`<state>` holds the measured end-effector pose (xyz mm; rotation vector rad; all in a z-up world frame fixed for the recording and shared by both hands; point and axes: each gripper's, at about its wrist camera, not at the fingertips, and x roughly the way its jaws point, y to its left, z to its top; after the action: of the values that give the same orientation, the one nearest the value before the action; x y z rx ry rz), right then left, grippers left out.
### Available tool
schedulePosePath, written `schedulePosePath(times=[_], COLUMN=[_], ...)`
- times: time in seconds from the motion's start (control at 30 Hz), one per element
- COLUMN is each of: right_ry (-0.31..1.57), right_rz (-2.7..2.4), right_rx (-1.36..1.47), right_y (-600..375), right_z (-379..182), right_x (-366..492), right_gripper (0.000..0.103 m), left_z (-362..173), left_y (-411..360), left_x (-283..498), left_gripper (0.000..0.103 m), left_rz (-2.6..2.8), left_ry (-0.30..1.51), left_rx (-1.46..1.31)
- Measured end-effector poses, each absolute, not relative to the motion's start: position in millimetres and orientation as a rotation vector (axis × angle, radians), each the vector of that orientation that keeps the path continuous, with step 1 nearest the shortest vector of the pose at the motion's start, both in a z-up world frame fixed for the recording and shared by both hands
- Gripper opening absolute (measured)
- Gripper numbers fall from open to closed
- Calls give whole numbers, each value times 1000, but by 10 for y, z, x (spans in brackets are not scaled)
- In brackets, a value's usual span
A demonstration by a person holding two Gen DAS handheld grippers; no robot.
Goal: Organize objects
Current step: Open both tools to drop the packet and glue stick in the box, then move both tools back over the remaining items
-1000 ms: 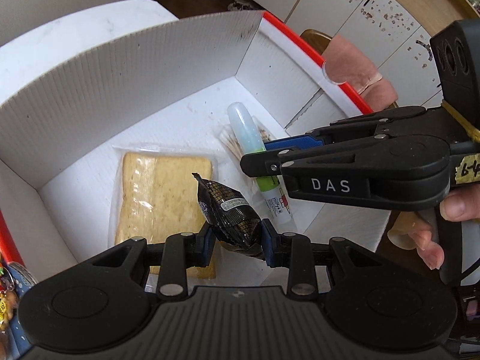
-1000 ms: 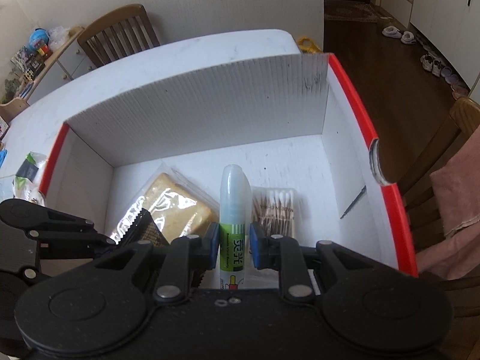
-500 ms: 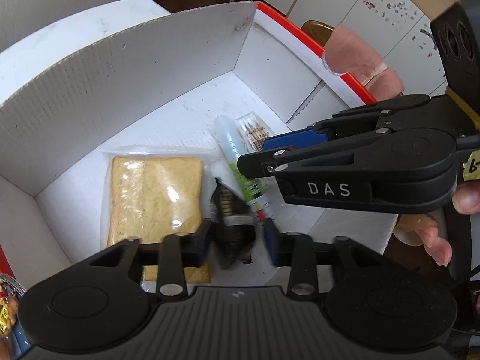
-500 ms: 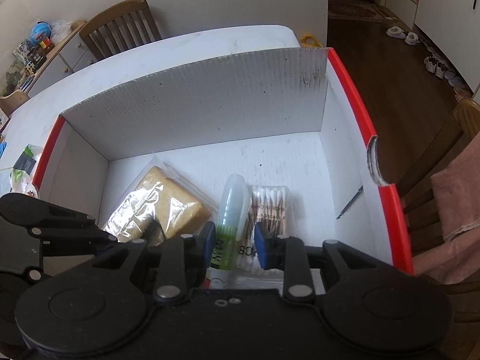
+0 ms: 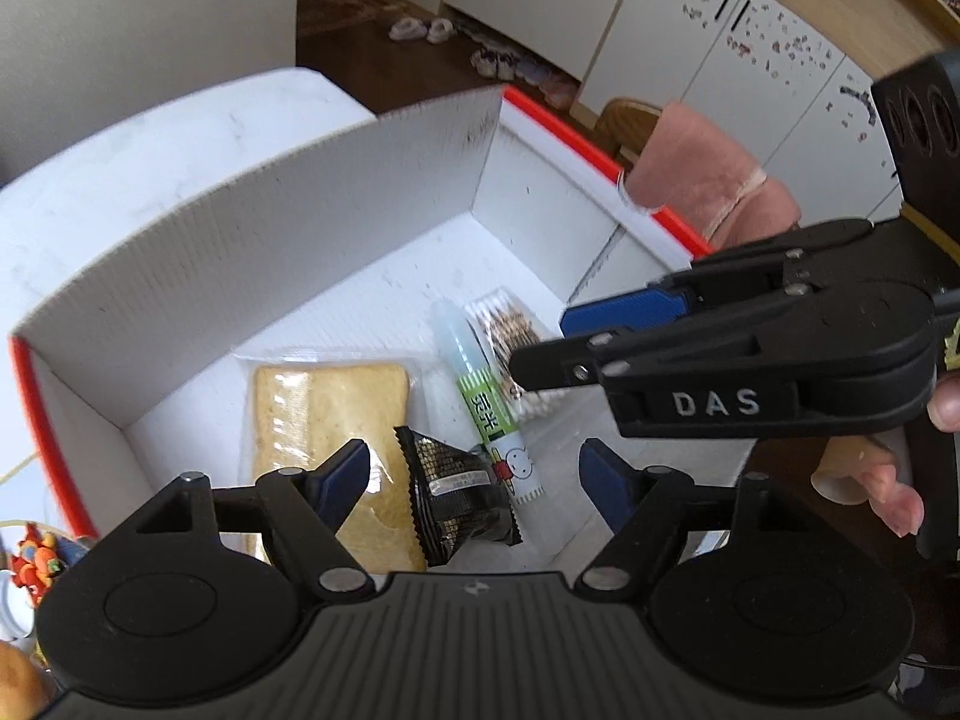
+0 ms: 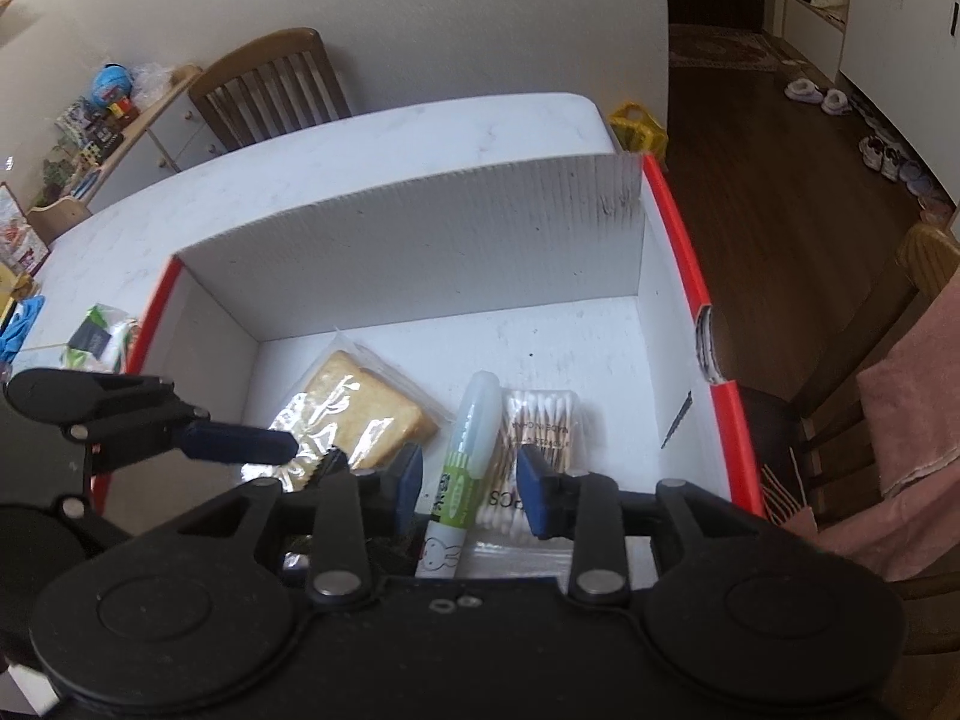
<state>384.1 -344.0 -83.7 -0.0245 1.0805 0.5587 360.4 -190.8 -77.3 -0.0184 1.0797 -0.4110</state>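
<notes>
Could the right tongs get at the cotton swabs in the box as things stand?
Probably yes. The right tongs, jaws opening and empty, hang right over the glue stick, and the cotton swabs lie beside it, uncovered. The glue stick touching the pack might crowd one finger.

White box point(image 5: 252, 252), red-rimmed. On its floor: wrapped toast point(image 5: 324, 414) left; black snack packet point(image 5: 456, 492) overlapping toast's near corner; glue stick point(image 5: 480, 396) beside; cotton swabs point(image 5: 510, 330) rightmost.

In the box point(image 5: 252, 252), the snack packet point(image 5: 459, 495) lies between bread point(image 5: 324, 414) and glue stick point(image 5: 480, 402).
</notes>
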Motion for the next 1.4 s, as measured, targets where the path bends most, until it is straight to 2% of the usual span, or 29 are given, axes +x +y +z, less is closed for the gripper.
schedulePosePath(times=[0.2, 0.3, 0.5, 0.63, 0.87, 0.93, 1.2, 1.3, 1.4], right_ry=[1040, 1022, 1001, 984, 962, 955, 933, 921, 910], right_rz=[587, 592, 591, 592, 603, 607, 625, 627, 639], right_rx=[-16, -12, 1, 10, 28, 30, 30, 17, 1], right_y=[-3477, -3487, -3490, -3468, -3369, -3321, -3035, -2900, -2745], right_z=[-642, -569, -474, -391, -271, -246, -168, -148, -131], right_x=[3723, 3664, 3564, 3471, 3268, 3191, 2910, 2819, 2716], right_gripper=[34, 44, 44, 50, 52, 61, 66, 73, 74], left_z=[-594, -500, -366, -278, -88, -44, -16, -39, -57], left_y=[-1848, -1808, -1657, -1517, -1200, -1085, -682, -539, -369], left_x=[3486, 3399, 3213, 3069, 2779, 2702, 2461, 2378, 2280], left_gripper=[76, 76, 76, 76, 76, 81, 84, 84, 91], left_rz=[-386, -379, -370, -373, -356, -338, -288, -280, -266], left_ry=[1012, 984, 943, 916, 852, 836, 807, 803, 788], left_rx=[-25, -30, -56, -76, -79, -87, -122, -133, -145])
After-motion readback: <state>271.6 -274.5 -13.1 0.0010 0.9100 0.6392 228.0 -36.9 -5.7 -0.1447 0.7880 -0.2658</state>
